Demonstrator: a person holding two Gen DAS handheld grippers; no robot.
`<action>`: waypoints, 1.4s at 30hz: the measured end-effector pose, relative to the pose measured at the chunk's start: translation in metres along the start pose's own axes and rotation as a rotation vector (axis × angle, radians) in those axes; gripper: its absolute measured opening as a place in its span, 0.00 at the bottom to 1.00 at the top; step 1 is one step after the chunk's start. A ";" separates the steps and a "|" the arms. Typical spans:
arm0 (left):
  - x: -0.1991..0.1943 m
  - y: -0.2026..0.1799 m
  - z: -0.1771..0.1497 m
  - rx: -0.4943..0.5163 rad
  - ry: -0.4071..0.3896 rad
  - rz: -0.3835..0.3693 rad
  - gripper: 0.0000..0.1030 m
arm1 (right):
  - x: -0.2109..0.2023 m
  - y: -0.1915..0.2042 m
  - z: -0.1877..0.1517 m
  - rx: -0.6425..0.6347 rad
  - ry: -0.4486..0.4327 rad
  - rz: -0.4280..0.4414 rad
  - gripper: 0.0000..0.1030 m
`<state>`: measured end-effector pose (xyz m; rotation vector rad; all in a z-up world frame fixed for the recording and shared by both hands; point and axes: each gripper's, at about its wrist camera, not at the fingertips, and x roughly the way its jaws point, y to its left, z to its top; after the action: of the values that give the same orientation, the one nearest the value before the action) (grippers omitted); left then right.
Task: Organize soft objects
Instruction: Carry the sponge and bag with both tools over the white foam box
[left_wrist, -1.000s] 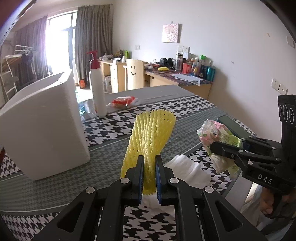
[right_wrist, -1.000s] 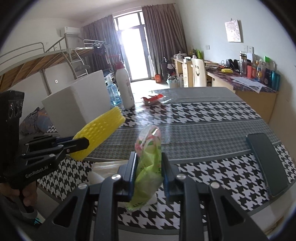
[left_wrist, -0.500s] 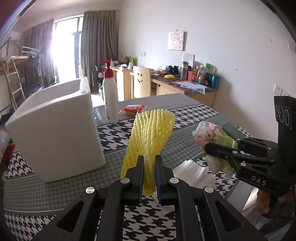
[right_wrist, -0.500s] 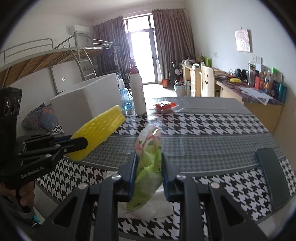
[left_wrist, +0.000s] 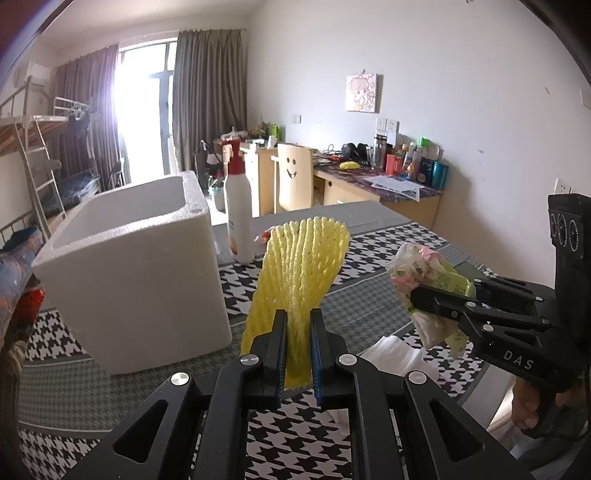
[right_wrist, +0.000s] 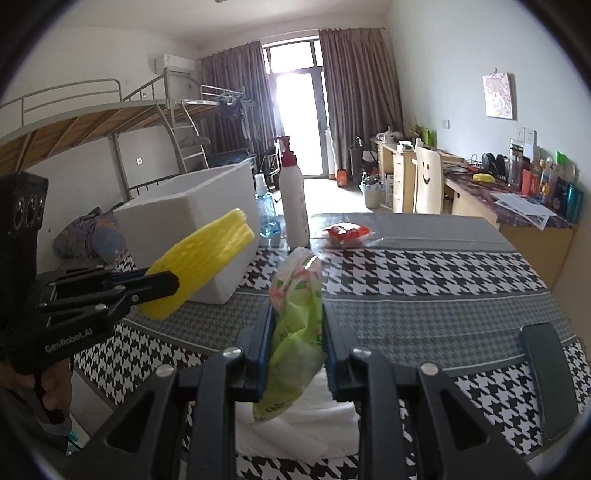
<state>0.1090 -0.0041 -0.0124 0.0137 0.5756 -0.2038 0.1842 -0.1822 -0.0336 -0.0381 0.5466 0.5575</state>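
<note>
My left gripper (left_wrist: 297, 320) is shut on a yellow foam net sleeve (left_wrist: 301, 269) and holds it in the air above the table, right of the white foam box (left_wrist: 136, 266). It also shows in the right wrist view (right_wrist: 207, 254). My right gripper (right_wrist: 297, 317) is shut on a green and pink plastic packet (right_wrist: 295, 317), held above a white cloth (right_wrist: 295, 428) on the table. The packet also shows in the left wrist view (left_wrist: 428, 280). The foam box (right_wrist: 192, 221) is open at the top.
A white pump bottle with a red top (left_wrist: 238, 214) stands behind the box. A red snack packet (right_wrist: 345, 232) and a blue bottle (right_wrist: 266, 218) lie farther back. A black phone (right_wrist: 546, 373) lies on the right of the houndstooth table (right_wrist: 424, 266).
Both grippers have risen with their loads. The foam box's open top has come into sight, and the views look from higher over the table.
</note>
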 end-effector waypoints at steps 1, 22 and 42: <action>0.000 0.000 0.001 0.004 -0.002 0.001 0.12 | 0.001 -0.001 0.001 0.005 0.001 0.004 0.28; -0.005 0.019 0.026 0.006 -0.048 0.034 0.12 | 0.005 0.003 0.031 -0.008 -0.029 0.027 0.28; -0.011 0.035 0.052 0.010 -0.103 0.066 0.12 | 0.007 0.014 0.064 -0.028 -0.079 0.041 0.28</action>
<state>0.1348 0.0281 0.0353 0.0321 0.4703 -0.1425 0.2128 -0.1554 0.0189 -0.0313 0.4639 0.6046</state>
